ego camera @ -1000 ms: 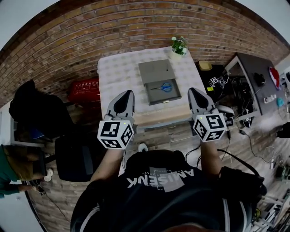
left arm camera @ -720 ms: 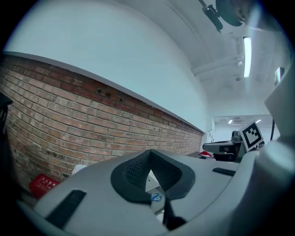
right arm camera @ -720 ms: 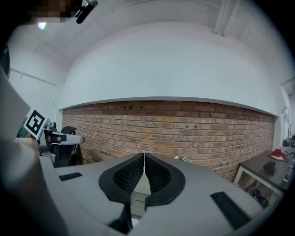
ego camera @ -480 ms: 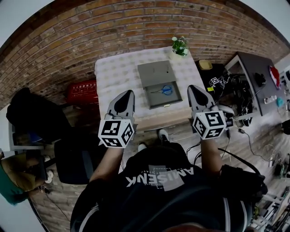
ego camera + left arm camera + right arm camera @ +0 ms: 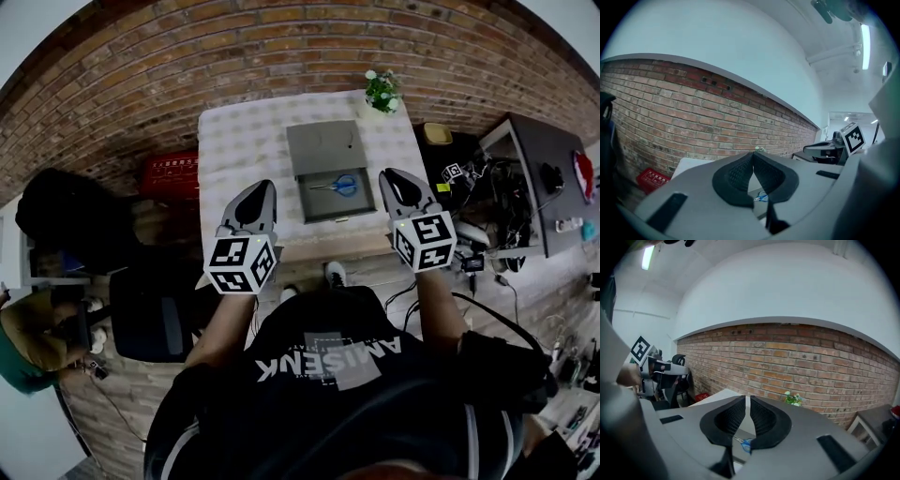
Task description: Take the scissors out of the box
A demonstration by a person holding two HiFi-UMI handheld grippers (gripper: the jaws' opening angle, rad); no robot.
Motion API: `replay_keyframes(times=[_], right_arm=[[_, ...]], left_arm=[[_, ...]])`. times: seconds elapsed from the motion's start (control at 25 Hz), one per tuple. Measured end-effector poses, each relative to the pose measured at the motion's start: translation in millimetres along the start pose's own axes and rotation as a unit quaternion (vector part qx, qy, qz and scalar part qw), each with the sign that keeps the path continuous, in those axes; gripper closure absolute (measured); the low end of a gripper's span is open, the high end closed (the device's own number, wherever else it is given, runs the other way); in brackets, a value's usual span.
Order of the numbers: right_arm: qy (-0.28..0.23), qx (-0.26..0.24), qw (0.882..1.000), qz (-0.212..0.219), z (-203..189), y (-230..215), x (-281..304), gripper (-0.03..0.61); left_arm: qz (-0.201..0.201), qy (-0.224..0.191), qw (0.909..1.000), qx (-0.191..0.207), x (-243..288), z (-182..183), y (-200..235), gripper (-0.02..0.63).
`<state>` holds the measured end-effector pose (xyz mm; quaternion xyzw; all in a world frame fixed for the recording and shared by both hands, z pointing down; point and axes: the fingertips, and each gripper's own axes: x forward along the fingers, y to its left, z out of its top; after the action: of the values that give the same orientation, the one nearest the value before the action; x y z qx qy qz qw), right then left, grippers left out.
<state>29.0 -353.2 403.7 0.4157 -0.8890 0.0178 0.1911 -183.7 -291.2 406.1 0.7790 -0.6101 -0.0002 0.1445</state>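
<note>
A grey box lies open on the white-clothed table. Blue-handled scissors rest in its near tray. My left gripper hangs over the table's near edge, left of the box, jaws shut and empty. My right gripper is at the box's right side, also shut with nothing in it. In the left gripper view the closed tips hide most of the box, and a bit of the scissors shows below them. The right gripper view shows its jaws nearly touching above the scissors.
A small potted plant stands at the table's far right corner. A red crate sits on the floor left of the table, a black chair nearer. A cluttered desk with cables stands at the right. A brick wall lies behind.
Both grippers have moved forward and down toward the table and now flank the box. The table sits closer beneath me. Both stay shut.
</note>
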Motion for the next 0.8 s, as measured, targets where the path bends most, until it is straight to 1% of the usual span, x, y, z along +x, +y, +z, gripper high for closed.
replay_keyframes(times=[0.08, 0.16, 0.2, 0.4, 0.48, 0.64, 0.8], right_arm=[[0.017, -0.011, 1.000, 0.020, -11.3, -3.7, 11.3, 0.527], [0.033, -0.021, 0.999, 0.037, -24.1, -7.8, 23.2, 0.460], [0.040, -0.025, 0.998, 0.046, -30.5, -9.6, 29.3, 0.448], [0.079, -0.052, 0.991, 0.095, -63.0, -16.1, 59.5, 0.448], [0.095, -0.067, 0.986, 0.120, -76.5, -16.3, 71.3, 0.442], [0.125, -0.103, 0.974, 0.160, -101.8, -19.8, 94.8, 0.427], [0.152, -0.130, 0.957, 0.210, -129.6, -15.5, 114.4, 0.420]], left_arm=[[0.010, 0.017, 0.9998, -0.009, 5.3, -12.9, -1.6, 0.601], [0.021, 0.030, 0.9992, -0.018, 11.4, -26.3, -1.2, 0.601], [0.027, 0.036, 0.9987, -0.023, 14.8, -33.0, -0.5, 0.601], [0.053, 0.068, 0.9953, -0.043, 32.0, -67.3, 0.2, 0.601], [0.062, 0.082, 0.9932, -0.054, 37.2, -82.2, -0.6, 0.601], [0.067, 0.104, 0.9890, -0.082, 49.3, -105.9, -3.2, 0.601], [0.105, 0.116, 0.9831, -0.094, 49.1, -126.9, -0.5, 0.601]])
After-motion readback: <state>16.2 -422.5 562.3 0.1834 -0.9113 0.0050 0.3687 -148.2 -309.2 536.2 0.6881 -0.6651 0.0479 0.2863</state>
